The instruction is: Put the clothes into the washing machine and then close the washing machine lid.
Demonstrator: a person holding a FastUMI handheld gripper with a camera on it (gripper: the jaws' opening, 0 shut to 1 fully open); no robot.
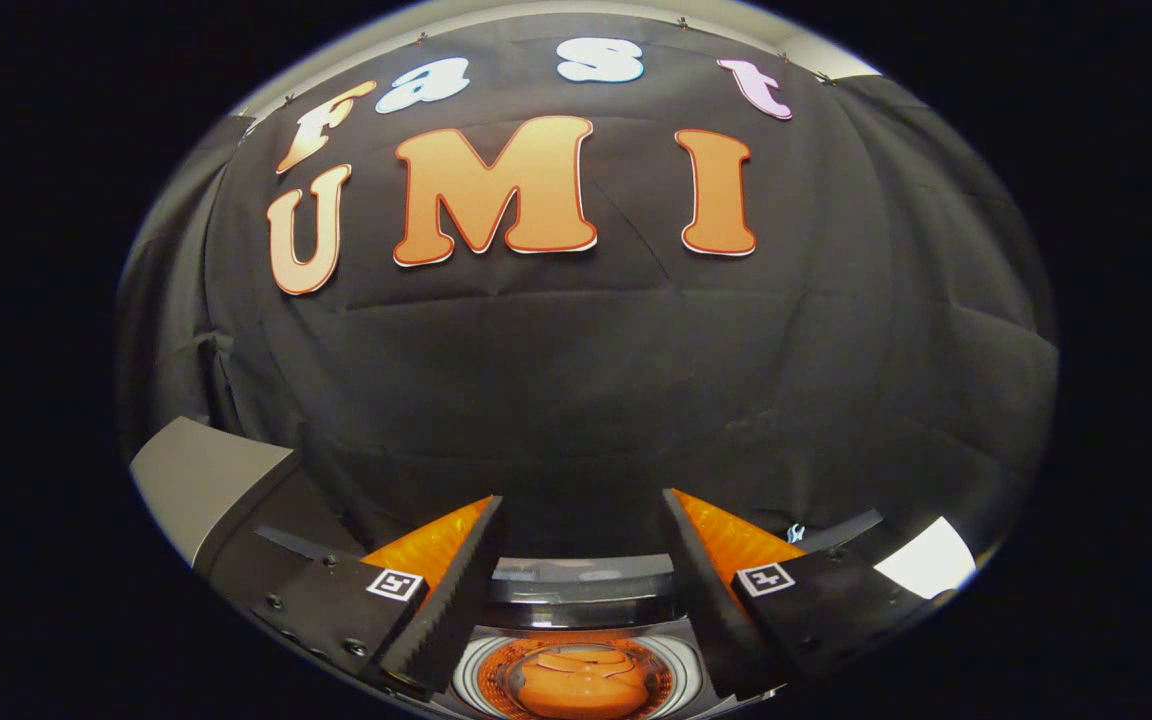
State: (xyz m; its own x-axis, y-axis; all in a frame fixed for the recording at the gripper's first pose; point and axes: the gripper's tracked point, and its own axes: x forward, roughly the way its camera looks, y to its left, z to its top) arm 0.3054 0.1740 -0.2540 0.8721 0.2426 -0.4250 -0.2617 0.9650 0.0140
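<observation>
My gripper (581,520) is open, its two fingers spread wide with nothing between them. Below and between the fingers I look down into a small top-loading washing machine (681,670) with a white round rim. An orange garment (581,685) lies bunched inside the orange drum. The machine's dark translucent lid (581,585) stands raised at the back of the opening, just beyond the fingers. The gripper hovers above the opening, apart from the clothes and the lid.
The black cloth wall (586,380) hangs close behind the machine. A grey panel (201,475) stands to the left of the fingers. A bright white patch (926,560) lies to the right.
</observation>
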